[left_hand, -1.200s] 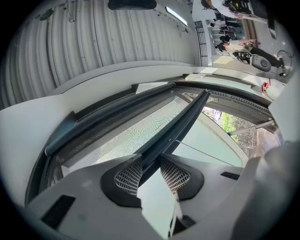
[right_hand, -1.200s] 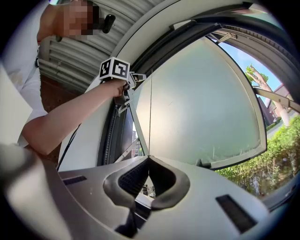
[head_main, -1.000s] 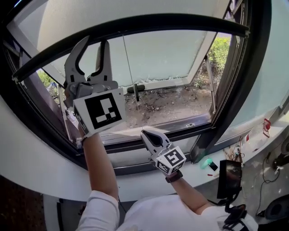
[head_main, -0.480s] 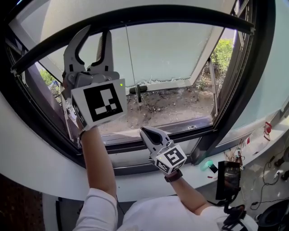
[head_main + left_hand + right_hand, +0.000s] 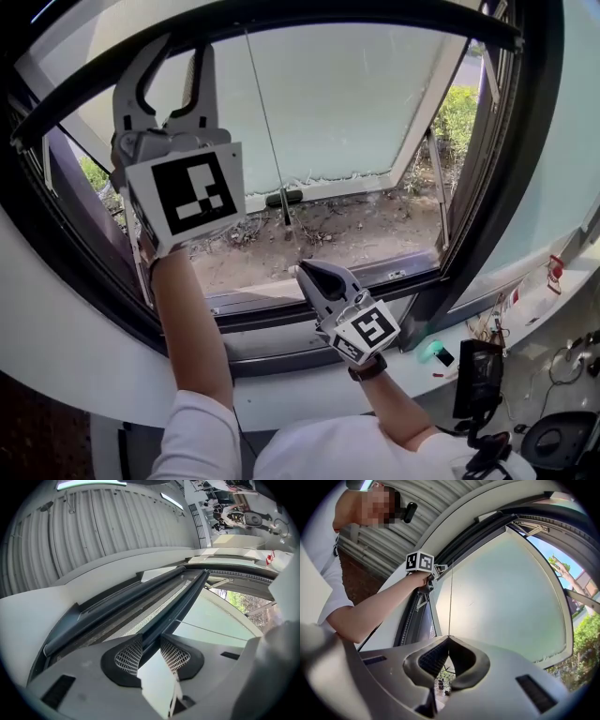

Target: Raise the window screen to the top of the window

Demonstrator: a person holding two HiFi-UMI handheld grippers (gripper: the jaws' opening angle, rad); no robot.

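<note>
The window screen's dark bottom bar (image 5: 66,111) arcs across the top of the window opening. My left gripper (image 5: 183,56) reaches up at the upper left and is shut on this bar. In the left gripper view the bar (image 5: 183,599) runs away up and to the right from between the mesh pads (image 5: 129,656). A thin pull cord (image 5: 267,131) hangs down the middle of the opening. My right gripper (image 5: 305,269) sits low above the sill, shut on the cord's lower end. In the right gripper view the cord (image 5: 451,602) rises straight from the closed tips (image 5: 449,639).
Beyond the screen a frosted pane (image 5: 356,103) swings outward, with bare ground (image 5: 347,230) and bushes below. The dark window frame (image 5: 487,216) stands at the right. On the white ledge lies a dark device (image 5: 473,375) with cables. My left gripper's marker cube (image 5: 419,561) shows in the right gripper view.
Both grippers have moved up. The screen's bar has risen with the left gripper and sits closer to the top of the opening. Both jaws kept their grip.
</note>
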